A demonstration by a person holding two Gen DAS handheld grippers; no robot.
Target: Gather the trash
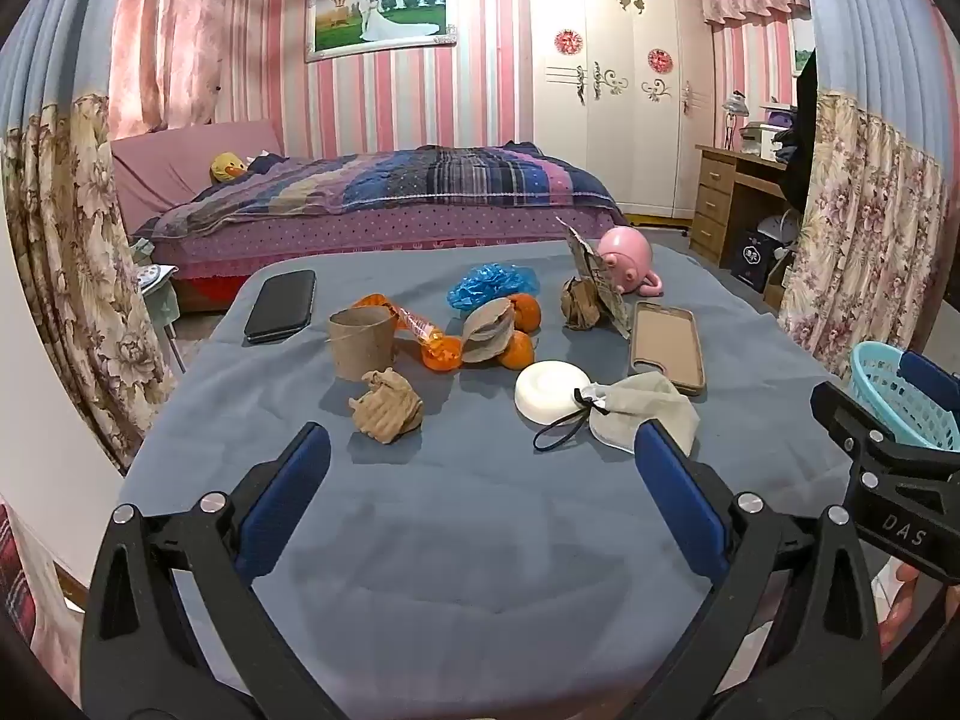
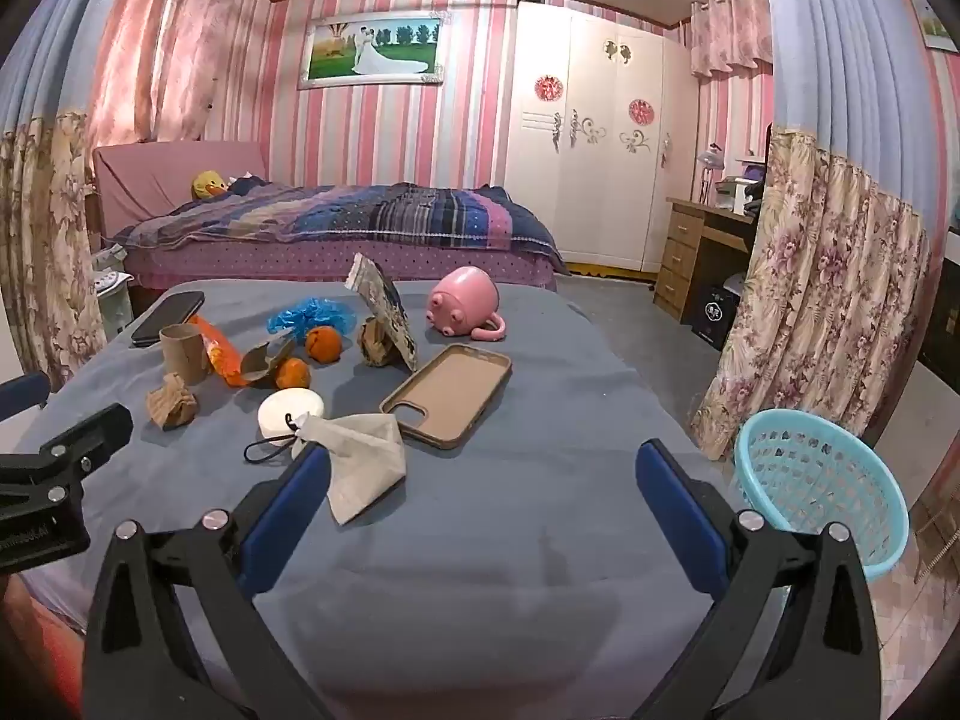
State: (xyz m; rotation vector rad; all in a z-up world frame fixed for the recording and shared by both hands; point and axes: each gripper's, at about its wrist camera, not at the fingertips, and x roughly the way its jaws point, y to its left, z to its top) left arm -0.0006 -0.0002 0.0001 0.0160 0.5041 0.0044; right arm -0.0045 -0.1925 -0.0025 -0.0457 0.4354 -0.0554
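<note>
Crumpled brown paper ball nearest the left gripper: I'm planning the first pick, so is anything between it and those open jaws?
Nothing visible. The crumpled paper ball lies just beyond the open left gripper, with only bare blue cloth between them.

Readable only "DAS" in white letters on the black body of the right gripper (image 1: 888,420), seen from the left wrist.

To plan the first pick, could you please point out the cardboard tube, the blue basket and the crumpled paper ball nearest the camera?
cardboard tube (image 1: 363,343): left wrist view, side wall.
blue basket (image 2: 822,471): right wrist view, inner lattice wall.
crumpled paper ball (image 1: 387,405): left wrist view, middle.
</note>
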